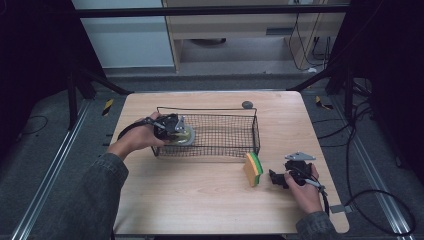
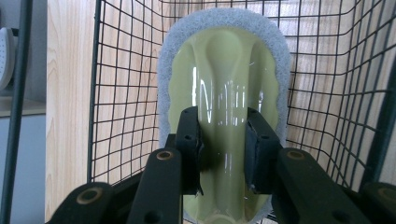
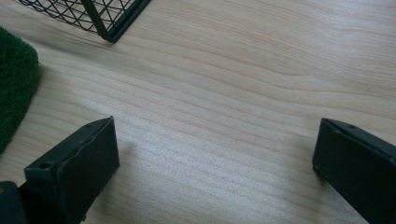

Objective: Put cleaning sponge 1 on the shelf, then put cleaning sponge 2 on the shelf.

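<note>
Nearest the high camera are my two forearms in dark grey sleeves, coming up from the bottom edge onto the pale wooden desk (image 1: 200, 200). My left gripper (image 1: 175, 131) is at the left end of the black wire-mesh basket (image 1: 240, 131), which sits toward the far middle of the desk, and it is clamped on a pale yellow-green glossy plastic scrubber with a grey-white fuzzy pad (image 1: 184, 136). In the left gripper view the two black jaws press on either side of the raised central ridge of that scrubber (image 2: 224, 93), with the grey-white pad showing as a rim around its far end and sides, and the basket's mesh (image 2: 126, 93) behind and around it; the wood of the desk shows through the wires. Whether the scrubber rests on the basket's floor or hangs just above it, I cannot tell. My right gripper (image 1: 280, 178) is low over the desk at the near right, well apart from the basket, with its jaws spread wide and nothing between them; in the right gripper view only bare wood grain (image 3: 224, 116) lies between the two black jaws. Just beside that gripper, to its left, a yellow sponge with a green scouring layer (image 1: 253, 169) stands on its edge on the desk, close to the basket's near right corner (image 3: 112, 28); its green face (image 3: 14, 93) shows at the left edge of the right gripper view. A small dark grey round object (image 1: 247, 104) lies on the desk just behind the basket's far side.
</note>
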### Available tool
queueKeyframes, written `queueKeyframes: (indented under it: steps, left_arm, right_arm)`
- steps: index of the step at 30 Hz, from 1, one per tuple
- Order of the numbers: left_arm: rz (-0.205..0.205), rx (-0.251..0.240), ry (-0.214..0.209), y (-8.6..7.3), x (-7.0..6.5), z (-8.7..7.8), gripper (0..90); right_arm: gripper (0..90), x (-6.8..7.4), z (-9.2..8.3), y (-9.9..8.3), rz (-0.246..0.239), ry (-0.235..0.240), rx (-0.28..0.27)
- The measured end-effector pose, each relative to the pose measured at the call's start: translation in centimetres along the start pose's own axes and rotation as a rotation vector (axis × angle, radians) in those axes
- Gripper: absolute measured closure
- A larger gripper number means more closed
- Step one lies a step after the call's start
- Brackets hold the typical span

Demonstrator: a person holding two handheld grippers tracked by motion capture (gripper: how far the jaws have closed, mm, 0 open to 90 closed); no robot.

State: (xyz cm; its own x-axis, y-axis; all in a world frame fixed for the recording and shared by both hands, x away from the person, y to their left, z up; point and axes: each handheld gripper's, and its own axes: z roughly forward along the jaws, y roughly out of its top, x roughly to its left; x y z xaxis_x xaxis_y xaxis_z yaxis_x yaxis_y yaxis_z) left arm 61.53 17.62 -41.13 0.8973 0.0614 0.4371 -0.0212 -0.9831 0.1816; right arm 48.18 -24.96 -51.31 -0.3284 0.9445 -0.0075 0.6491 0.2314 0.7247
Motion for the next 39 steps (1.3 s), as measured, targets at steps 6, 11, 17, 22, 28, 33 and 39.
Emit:
queueKeyframes:
  steps: [6, 11, 17, 22, 28, 33, 39]
  left_arm:
    - [-0.009, 0.004, -0.004, -0.1, 0.0, 0.0, 69.2]
    - [-0.031, -0.023, -0.01, -0.1, 0.1, -0.4, 68.9]
    - [-0.1, -0.123, 0.029, -0.2, 0.5, -2.9, 65.2]
    - [-0.199, -0.191, 0.099, 0.0, 0.6, -4.7, 52.4]
    - [-0.283, -0.193, 0.161, 0.2, -0.1, -5.3, 25.1]
    - [-0.411, -0.26, 0.138, -0.6, -0.9, -5.5, 10.7]
    - [-0.695, -0.409, 0.164, -3.3, -5.9, -6.3, 4.7]
  right_arm:
    - [0.7, 0.0, 0.0, 0.0, 0.001, 0.0, 0.001]
    - [0.7, 0.0, 0.0, 0.0, 0.004, 0.003, 0.001]
    - [0.7, 0.0, 0.0, 0.0, 0.004, 0.003, 0.001]
    - [0.7, 0.0, 0.0, 0.0, 0.004, 0.003, 0.001]
    - [0.7, 0.0, 0.0, 0.0, 0.004, 0.003, 0.001]
    - [0.7, 0.0, 0.0, 0.0, 0.005, 0.002, 0.002]
    - [0.4, 0.2, 0.0, 0.1, 0.018, -0.007, 0.004]
